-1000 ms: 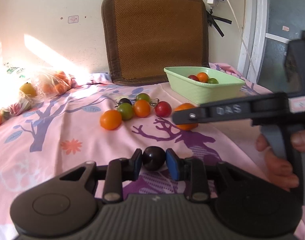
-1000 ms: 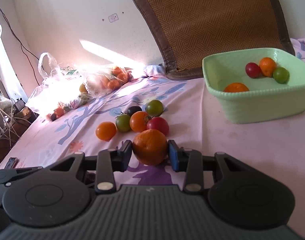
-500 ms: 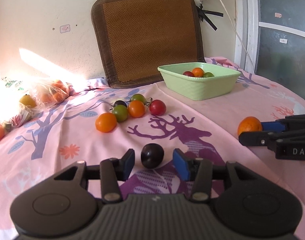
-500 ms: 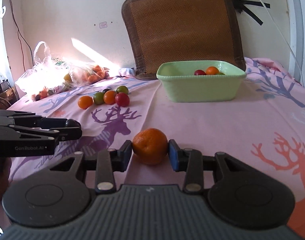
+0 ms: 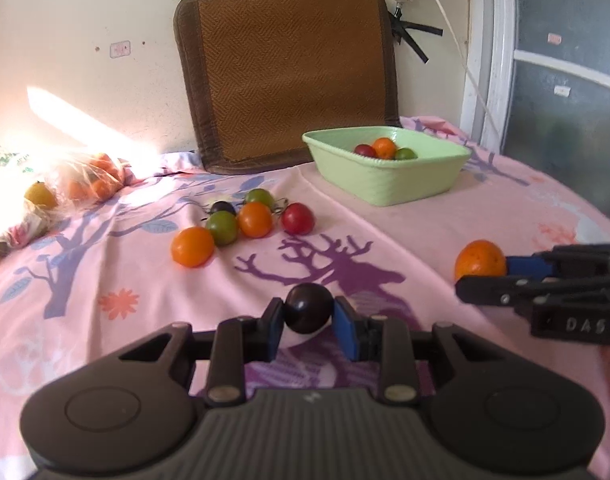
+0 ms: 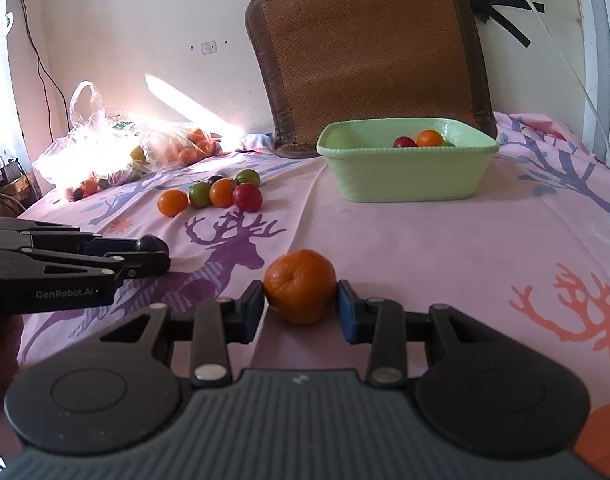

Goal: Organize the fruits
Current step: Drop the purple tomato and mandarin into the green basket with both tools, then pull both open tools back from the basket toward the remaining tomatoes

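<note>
Left wrist view: the left gripper [image 5: 308, 322] has its jaws closed on a dark fruit [image 5: 309, 314], low over the pink sheet [image 5: 105, 320], which looks like a bed cover. Far ahead sits the green basin [image 5: 389, 182] with a few fruits in it, a woven mat [image 5: 289, 76] propped against the wall behind it. Left of the basin lies a loose cluster: an orange fruit [image 5: 192, 246], green, orange and red tomatoes [image 5: 298, 219], and a dark one behind. At right, the right gripper [image 5: 501, 276] holds a tangerine [image 5: 480, 260]. At far left a plastic bag [image 5: 85, 180] holds more fruit. Right wrist view: the right gripper [image 6: 301, 304] has its jaws gripping the tangerine [image 6: 300, 285] at its sides, just above the sheet, with the basin [image 6: 405, 172] straight ahead and well apart. The left gripper [image 6: 145, 256] comes in from the left with the dark fruit [image 6: 151, 243] at its tips. Judging from here, both fruits are probably bound for the basin. The dark fruit is smooth, round and held near the pad tips, so a tilt or a loosened squeeze on the way could let it slip out and roll across the soft sheet. Both grippers heading for one basin could also cross and knock each other, or bump the fruit inside if released too high.
</note>
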Demonstrator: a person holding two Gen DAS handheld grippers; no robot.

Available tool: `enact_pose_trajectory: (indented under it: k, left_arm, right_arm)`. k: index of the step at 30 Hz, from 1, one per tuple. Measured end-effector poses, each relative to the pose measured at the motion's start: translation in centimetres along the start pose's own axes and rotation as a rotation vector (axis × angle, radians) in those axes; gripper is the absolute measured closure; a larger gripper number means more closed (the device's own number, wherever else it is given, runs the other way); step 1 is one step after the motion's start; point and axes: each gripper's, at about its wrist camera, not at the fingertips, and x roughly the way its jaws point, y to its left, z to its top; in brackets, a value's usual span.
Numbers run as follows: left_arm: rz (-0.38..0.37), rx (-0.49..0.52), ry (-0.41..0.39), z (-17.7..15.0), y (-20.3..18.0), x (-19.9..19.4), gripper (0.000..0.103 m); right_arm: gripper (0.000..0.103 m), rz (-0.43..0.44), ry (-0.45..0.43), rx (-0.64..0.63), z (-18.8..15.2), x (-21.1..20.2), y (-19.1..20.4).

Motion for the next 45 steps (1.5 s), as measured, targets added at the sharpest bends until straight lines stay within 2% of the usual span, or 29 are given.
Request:
enact_pose_trajectory:
  k: [4,9,15,19,24,32,35,38,41,45]
  left_arm:
    - [-0.068,-0.027,-0.006,2.3,-0.3,0.6,0.076]
    - [-0.153,-0.043,-0.035,7.4,-1.5,2.7,0.076]
    - [-0.183,-0.051,-0.073,13.4,-3.1,6.7,0.076]
    - [-0.212,-0.096,-0.037,15.8,-3.3,10.5,0.076]
    - [-0.168,-0.107,0.016,15.9,-3.7,14.4,0.076]
    - [-0.118,-0.092,0.049,14.8,-4.5,16.4,0.075]
    - [-0.1,-0.104,0.055,14.8,-4.2,16.5,0.066]
    - [-0.096,-0.116,0.022,15.1,-3.4,15.1,0.066]
    - [-0.087,-0.15,-0.043,15.2,-1.8,12.1,0.066]
    - [-0.011,-0.157,-0.107,13.3,0.4,7.3,0.066]
  right_arm:
    - [0.062,-0.008,-0.05,0.02,0.7,-0.4,-0.8]
    - [0.062,-0.06,-0.144,0.021,3.1,-0.5,-2.6]
    - [0.062,-0.119,-0.246,0.021,6.9,0.7,-5.4]
    - [0.062,-0.146,-0.24,0.017,8.1,3.0,-7.2]
    - [0.062,-0.177,-0.204,-0.002,8.0,5.4,-8.2]
    - [0.061,-0.192,-0.18,-0.007,7.6,6.5,-8.3]
    - [0.057,-0.193,-0.184,-0.011,7.7,6.5,-8.2]
    - [0.055,-0.195,-0.202,0.02,7.5,6.2,-8.6]
    - [0.055,-0.199,-0.222,0.064,7.3,5.7,-9.2]
    - [0.055,-0.199,-0.244,0.115,7.1,5.0,-9.6]
